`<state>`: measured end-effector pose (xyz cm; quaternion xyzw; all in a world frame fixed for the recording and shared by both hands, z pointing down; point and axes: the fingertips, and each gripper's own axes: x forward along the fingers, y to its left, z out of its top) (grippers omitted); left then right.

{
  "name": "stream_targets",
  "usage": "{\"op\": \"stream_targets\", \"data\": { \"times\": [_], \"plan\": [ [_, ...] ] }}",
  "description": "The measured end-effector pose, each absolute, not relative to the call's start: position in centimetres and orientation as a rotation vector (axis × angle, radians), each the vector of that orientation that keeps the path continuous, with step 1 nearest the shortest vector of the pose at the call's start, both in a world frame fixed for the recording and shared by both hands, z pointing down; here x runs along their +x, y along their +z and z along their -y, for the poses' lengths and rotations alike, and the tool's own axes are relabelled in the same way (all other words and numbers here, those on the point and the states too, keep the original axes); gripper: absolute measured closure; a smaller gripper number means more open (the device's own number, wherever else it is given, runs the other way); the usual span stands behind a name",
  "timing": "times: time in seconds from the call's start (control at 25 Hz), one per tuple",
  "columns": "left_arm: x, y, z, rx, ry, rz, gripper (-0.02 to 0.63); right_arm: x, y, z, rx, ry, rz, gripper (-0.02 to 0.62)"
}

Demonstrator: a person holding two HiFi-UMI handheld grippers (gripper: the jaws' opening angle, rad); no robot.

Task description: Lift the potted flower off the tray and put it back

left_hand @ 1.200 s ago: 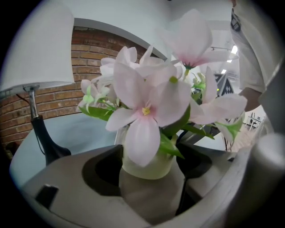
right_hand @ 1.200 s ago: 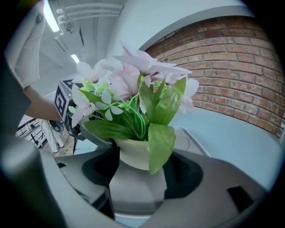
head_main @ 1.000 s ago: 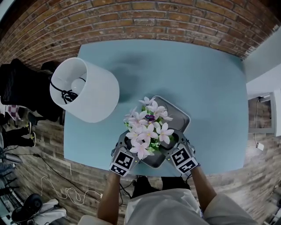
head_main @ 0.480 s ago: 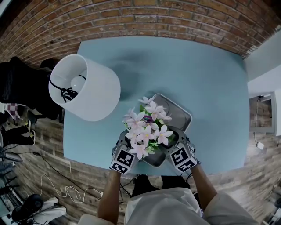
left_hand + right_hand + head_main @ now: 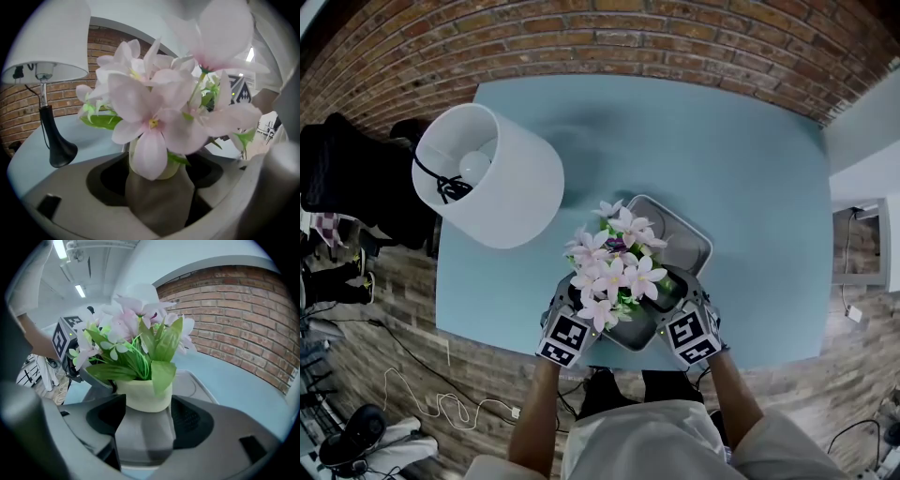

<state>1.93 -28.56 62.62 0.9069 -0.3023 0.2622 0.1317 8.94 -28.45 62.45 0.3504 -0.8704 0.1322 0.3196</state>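
The potted flower (image 5: 614,267), pink blooms over green leaves, hangs over the near end of the grey tray (image 5: 684,239) on the blue table. Its pale yellow-green pot (image 5: 143,397) is hidden under the blooms in the head view. My left gripper (image 5: 581,314) holds the pot from the left and my right gripper (image 5: 675,309) from the right. In the left gripper view the pot (image 5: 172,169) sits at the tips of the left gripper (image 5: 157,183). In the right gripper view it sits at the tips of the right gripper (image 5: 144,416), with the tray (image 5: 199,383) lower and beyond.
A table lamp with a big white shade (image 5: 492,178) stands at the table's left, close to the flowers; its black base (image 5: 54,140) shows in the left gripper view. A brick wall (image 5: 628,37) runs behind the blue table (image 5: 741,141). The table's near edge lies just under both grippers.
The flowers look larger and a little higher in the head view, with both grippers still on the pot. The tray has stayed in place.
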Motion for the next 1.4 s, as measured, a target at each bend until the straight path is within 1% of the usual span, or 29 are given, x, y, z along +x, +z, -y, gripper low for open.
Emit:
{"op": "stream_targets", "data": {
  "times": [0.16, 0.32, 0.52, 0.76, 0.88, 1.04, 1.16, 1.24, 1.4],
  "plan": [
    [0.8, 62.6, 27.6, 2.610, 0.769, 0.896, 0.192, 9.9, 62.2, 27.7, 0.953, 0.413, 2.292, 0.272],
    [-0.3, 62.2, 26.4, 2.605, 0.791, 0.922, 0.192, 10.6, 61.5, 26.9, 0.987, 0.404, 2.279, 0.272],
    [-1.9, 61.2, 24.9, 2.615, 0.807, 0.958, 0.207, 11.6, 59.9, 25.5, 1.100, 0.386, 2.257, 0.272],
    [-3.2, 58.3, 23.0, 2.673, 0.754, 0.978, 0.239, 13.3, 56.1, 23.0, 1.269, 0.380, 2.224, 0.272],
    [-3.8, 56.4, 22.0, 2.715, 0.715, 0.973, 0.244, 13.7, 54.0, 21.3, 1.350, 0.367, 2.214, 0.273],
    [-4.7, 53.2, 20.3, 2.776, 0.672, 0.974, 0.245, 12.8, 50.6, 18.6, 1.422, 0.387, 2.257, 0.273],
    [-5.1, 50.2, 18.8, 2.840, 0.630, 0.970, 0.245, 11.7, 47.5, 16.8, 1.455, 0.332, 2.288, 0.273],
    [-5.5, 48.5, 17.8, 2.874, 0.615, 0.965, 0.245, 10.7, 45.7, 15.5, 1.465, 0.285, 2.302, 0.295],
    [-6.3, 45.7, 15.8, 2.911, 0.593, 0.969, 0.249, 8.8, 42.4, 13.0, 1.466, 0.238, 2.346, 0.313]
  ]
}}
